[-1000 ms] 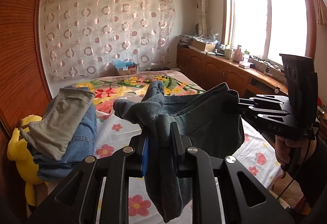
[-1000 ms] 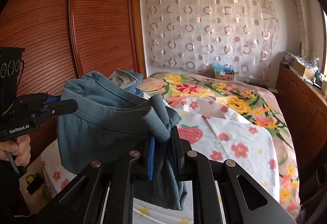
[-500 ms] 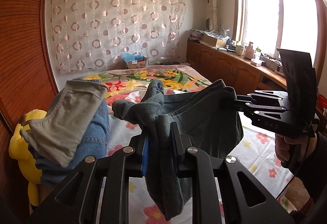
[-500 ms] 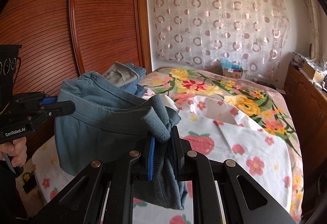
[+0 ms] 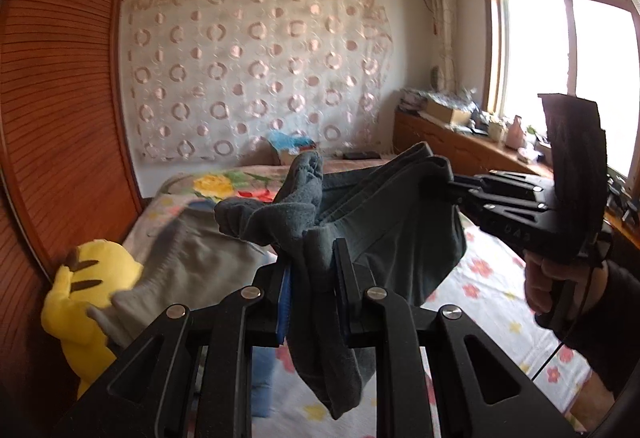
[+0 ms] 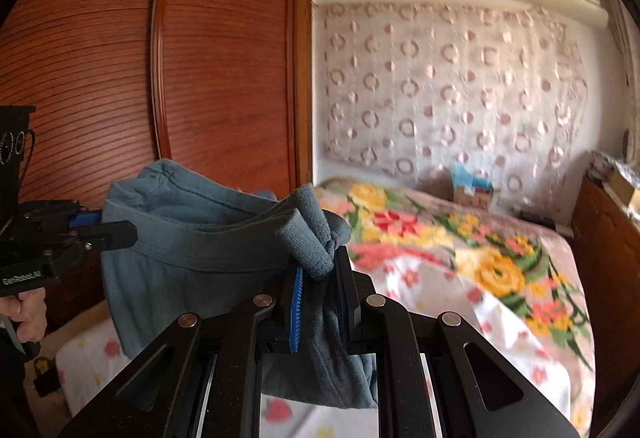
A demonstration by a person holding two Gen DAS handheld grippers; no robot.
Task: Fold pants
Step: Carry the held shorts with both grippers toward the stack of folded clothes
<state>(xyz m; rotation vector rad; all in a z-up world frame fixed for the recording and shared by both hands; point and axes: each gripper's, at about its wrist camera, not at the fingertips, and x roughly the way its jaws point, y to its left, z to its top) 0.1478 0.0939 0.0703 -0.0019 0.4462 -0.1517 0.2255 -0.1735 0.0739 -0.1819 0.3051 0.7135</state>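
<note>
L gripper (image 5: pixel 312 270) clamped on bunched end of grey-blue pants (image 5: pixel 384 222); R gripper (image 6: pixel 320 274) clamped on other bunched end. Pants hang in air betw. both, above bed (image 6: pixel 500 278). Lower hem cut off behind gripper bodies in both views. Pile (image 5: pixel 192 270) beside yellow toy (image 5: pixel 80 298) blurred, contents unclear. R-wrist view motion-blurred; bed print soft. Hand (image 5: pixel 548 286) partly cut off at frame edge

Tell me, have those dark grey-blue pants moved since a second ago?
Yes. The dark grey-blue pants, held up between both tongs, now cover the folded jeans pile and sit nearer the brown slatted wardrobe.
</note>
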